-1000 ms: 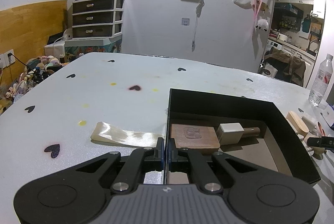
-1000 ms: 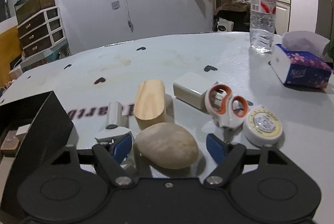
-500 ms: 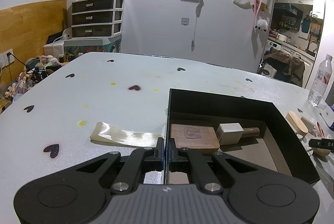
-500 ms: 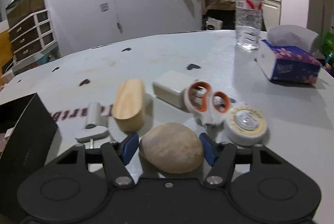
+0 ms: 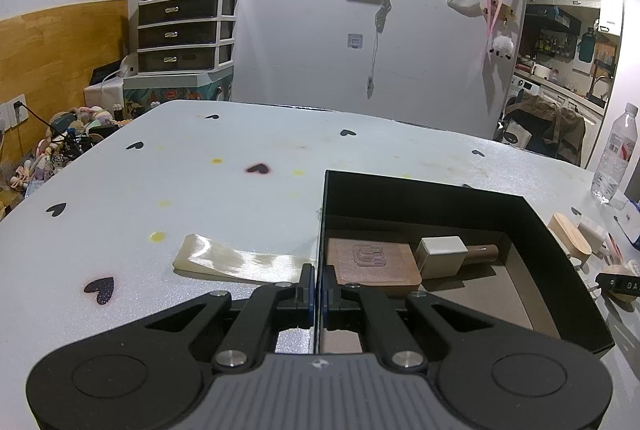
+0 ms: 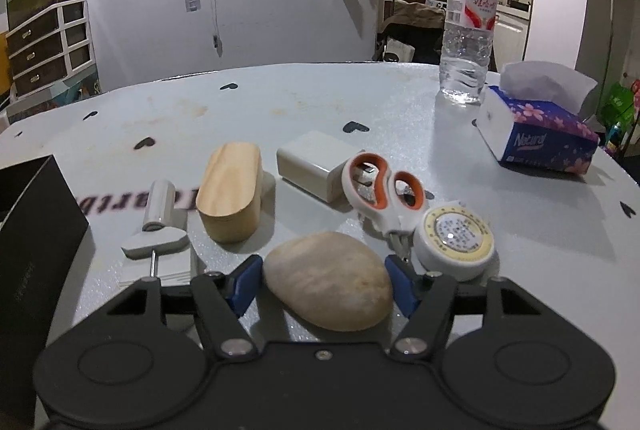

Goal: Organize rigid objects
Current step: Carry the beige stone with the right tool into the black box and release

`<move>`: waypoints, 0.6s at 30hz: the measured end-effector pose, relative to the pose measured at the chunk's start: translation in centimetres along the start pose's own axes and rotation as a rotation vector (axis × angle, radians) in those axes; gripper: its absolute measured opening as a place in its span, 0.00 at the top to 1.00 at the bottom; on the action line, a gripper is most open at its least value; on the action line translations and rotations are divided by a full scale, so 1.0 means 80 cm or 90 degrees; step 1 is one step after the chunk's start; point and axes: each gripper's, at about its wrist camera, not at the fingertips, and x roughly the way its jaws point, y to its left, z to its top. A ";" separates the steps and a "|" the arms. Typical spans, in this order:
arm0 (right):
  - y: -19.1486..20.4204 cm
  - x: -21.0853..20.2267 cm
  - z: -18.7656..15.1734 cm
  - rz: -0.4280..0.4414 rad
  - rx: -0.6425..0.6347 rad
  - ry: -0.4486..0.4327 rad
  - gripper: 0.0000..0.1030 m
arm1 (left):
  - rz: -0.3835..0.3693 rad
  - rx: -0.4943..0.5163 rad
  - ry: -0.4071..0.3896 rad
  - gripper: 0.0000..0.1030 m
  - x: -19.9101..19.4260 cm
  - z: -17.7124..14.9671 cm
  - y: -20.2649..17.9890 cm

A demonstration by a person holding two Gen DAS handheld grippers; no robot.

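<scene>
My left gripper (image 5: 318, 284) is shut on the near left wall of the black box (image 5: 440, 191). Inside the box lie a brown leather pad (image 5: 372, 262) and a white block on a wooden handle (image 5: 440, 256). In the right wrist view a smooth beige stone (image 6: 328, 286) rests on the white table. My right gripper (image 6: 322, 272) straddles it; its jaws are opening slightly, the stone between them and the blue pads (image 6: 244, 284) touching its sides. Behind the stone lie an oval wooden box (image 6: 230, 189), a white charger block (image 6: 312, 165), orange-handled scissors (image 6: 384, 189), a round tape measure (image 6: 454, 240) and a white T-shaped tool (image 6: 158, 226).
A water bottle (image 6: 468, 25) and a tissue pack (image 6: 536, 137) stand at the far right of the table. A glossy cream strip (image 5: 240, 262) lies just left of the box. The box's black corner (image 6: 32, 230) rises at the left of the right wrist view.
The right gripper's jaws have narrowed from wide apart to the stone's sides, and it has shifted slightly. The left gripper and the box have not moved.
</scene>
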 end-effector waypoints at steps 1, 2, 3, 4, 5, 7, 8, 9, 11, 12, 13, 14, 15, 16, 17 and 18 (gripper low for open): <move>0.000 -0.001 0.000 -0.001 0.000 0.000 0.35 | 0.000 0.000 0.000 0.97 0.000 0.000 0.000; 0.000 -0.001 0.000 -0.001 0.004 0.002 0.35 | 0.000 0.000 0.000 0.97 0.000 0.000 0.000; -0.001 -0.002 0.001 0.003 0.011 0.007 0.35 | 0.000 0.000 0.000 0.97 0.000 0.000 0.000; -0.002 -0.003 0.003 0.009 0.018 0.010 0.35 | 0.000 0.001 0.001 0.97 0.000 0.000 0.000; -0.002 -0.006 0.005 0.017 0.022 0.009 0.35 | -0.001 0.000 0.000 0.97 0.000 0.000 0.000; 0.005 -0.021 0.013 0.038 0.016 -0.012 0.35 | -0.001 0.000 0.000 0.97 0.000 0.000 0.000; 0.011 -0.029 0.017 0.050 0.010 -0.024 0.35 | -0.001 0.000 0.000 0.97 0.000 0.000 0.000; 0.017 -0.037 0.022 0.067 0.006 -0.034 0.35 | -0.001 0.000 0.000 0.97 0.000 0.000 0.000; 0.028 -0.052 0.034 0.111 0.001 -0.048 0.35 | 0.000 0.000 0.000 0.97 0.000 0.000 0.000; 0.039 -0.061 0.041 0.143 -0.007 -0.053 0.35 | -0.001 0.000 0.000 0.97 0.000 0.000 0.000; 0.048 -0.067 0.047 0.170 -0.015 -0.055 0.35 | -0.001 0.000 0.000 0.97 0.000 0.000 0.000; 0.057 -0.072 0.052 0.192 -0.021 -0.055 0.35 | -0.001 0.000 0.000 0.97 0.000 0.000 0.000; 0.070 -0.077 0.057 0.223 -0.032 -0.052 0.35 | -0.001 -0.001 0.000 0.97 0.001 0.000 0.000; 0.082 -0.080 0.062 0.248 -0.043 -0.047 0.35 | -0.001 -0.001 0.000 0.97 0.001 0.000 0.000; 0.091 -0.081 0.065 0.267 -0.051 -0.041 0.35 | -0.001 -0.001 0.000 0.97 0.001 0.000 -0.001; 0.103 -0.082 0.069 0.289 -0.061 -0.031 0.35 | -0.001 -0.001 0.000 0.97 0.001 0.000 0.000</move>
